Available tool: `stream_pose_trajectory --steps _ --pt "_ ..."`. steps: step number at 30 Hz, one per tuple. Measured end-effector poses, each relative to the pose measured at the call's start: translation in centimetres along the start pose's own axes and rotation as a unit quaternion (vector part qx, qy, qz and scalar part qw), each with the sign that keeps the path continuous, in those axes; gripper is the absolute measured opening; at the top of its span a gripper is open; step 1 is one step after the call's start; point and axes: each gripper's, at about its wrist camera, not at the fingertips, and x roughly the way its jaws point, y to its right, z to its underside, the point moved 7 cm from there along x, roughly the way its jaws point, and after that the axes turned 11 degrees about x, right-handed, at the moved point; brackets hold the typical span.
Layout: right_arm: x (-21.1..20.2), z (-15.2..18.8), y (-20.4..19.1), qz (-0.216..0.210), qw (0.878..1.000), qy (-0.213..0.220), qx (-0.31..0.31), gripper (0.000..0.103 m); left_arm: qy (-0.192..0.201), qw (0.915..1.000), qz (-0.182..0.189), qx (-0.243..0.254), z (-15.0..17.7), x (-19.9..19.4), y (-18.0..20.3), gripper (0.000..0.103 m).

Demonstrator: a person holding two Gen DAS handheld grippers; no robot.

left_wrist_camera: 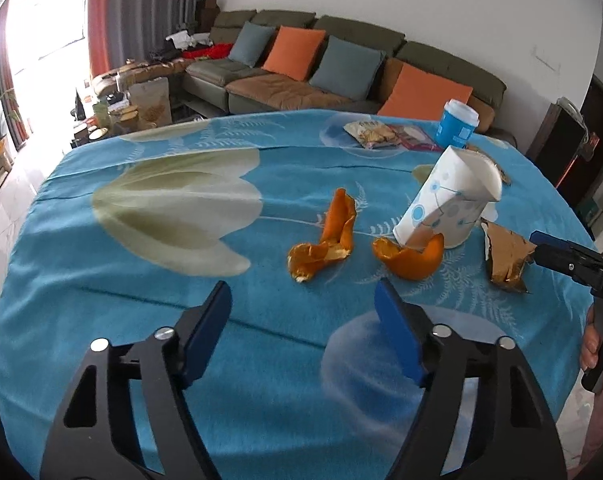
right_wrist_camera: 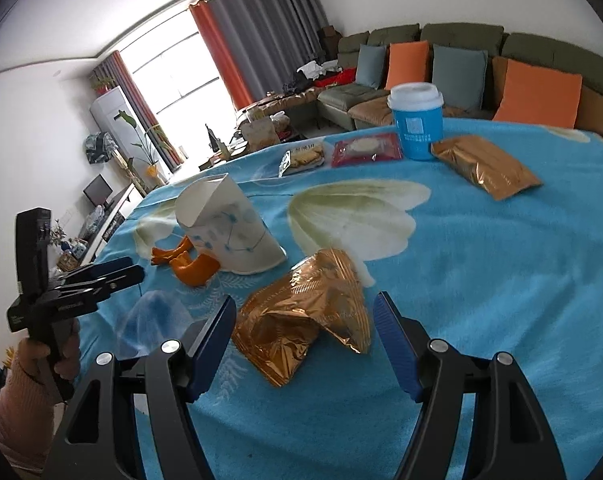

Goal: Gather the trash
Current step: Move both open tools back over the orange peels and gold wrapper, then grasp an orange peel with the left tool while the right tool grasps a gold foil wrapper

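Our right gripper (right_wrist_camera: 305,344) is spread wide, nothing pinched; the crumpled gold wrapper (right_wrist_camera: 301,320) lies between its pads, just right of the paper cup (right_wrist_camera: 229,228), long axis across the jaws. Left gripper (left_wrist_camera: 301,332) is spread too, empty, short of the peels (left_wrist_camera: 325,240) left of the cup

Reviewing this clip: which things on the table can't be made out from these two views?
- Orange peel, right wrist view: mostly hidden behind the crushed paper cup.
- Flat gold packet, left wrist view: only an edge shows behind that cup.
- Blue cup print: too small to read.
- Any bin: in neither view.
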Motion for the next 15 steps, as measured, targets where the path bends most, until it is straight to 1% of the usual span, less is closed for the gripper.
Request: stream_pose_trajectory --steps 5,7,8,11,15 --pt "0.6 -0.1 0.3 -0.007 1.0 -0.011 0.01 0.069 -0.017 0.9997 0.015 -0.009 -0.4 1.7 -0.4 0.062" --pt "1.0 0.0 0.4 -0.011 1.0 -0.017 0.013 0.068 -0.019 0.9997 0.012 -0.011 -0.5 2.0 -0.6 0.058" --pt "1.0 0.1 0.3 -0.011 1.0 -0.018 0.014 0.067 -0.018 0.9997 0.013 -0.011 -0.6 2.0 -0.6 0.058" --pt "1.2 0.2 0.3 -0.016 1.0 -0.021 0.016 0.06 -0.018 0.9997 0.014 -0.009 -0.7 2.1 -0.7 0.053" --pt "1.1 0.1 0.4 -0.021 0.999 -0.022 0.02 0.058 -0.018 0.9997 0.018 -0.003 -0.7 2.2 -0.3 0.046"
